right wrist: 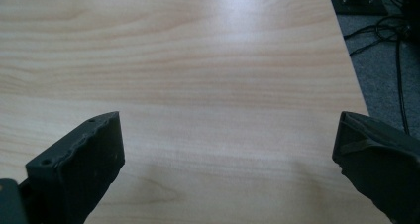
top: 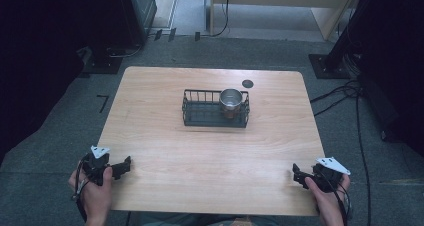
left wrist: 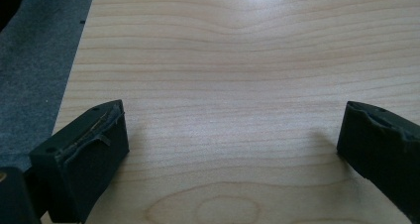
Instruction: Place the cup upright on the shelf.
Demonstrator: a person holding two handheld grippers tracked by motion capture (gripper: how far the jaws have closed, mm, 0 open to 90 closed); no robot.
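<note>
A black wire basket (top: 200,112) sits on the wooden table (top: 165,151) a little beyond its middle. A shiny metal cup (top: 230,99) stands upright in the basket's right end. My left gripper (top: 126,165) rests at the table's near left corner, held in a hand, jaws wide apart with bare wood between them (left wrist: 233,135). My right gripper (top: 296,175) lies at the near right corner, also held in a hand, jaws spread wide over bare tabletop (right wrist: 228,144). Both grippers are far from the basket.
A small dark round disc (top: 247,83) lies on the table behind the basket. Grey carpet surrounds the table, with cables (top: 350,93) and a black stand base (top: 327,66) on the floor at the right. The table's right edge (right wrist: 354,80) runs close beside my right gripper.
</note>
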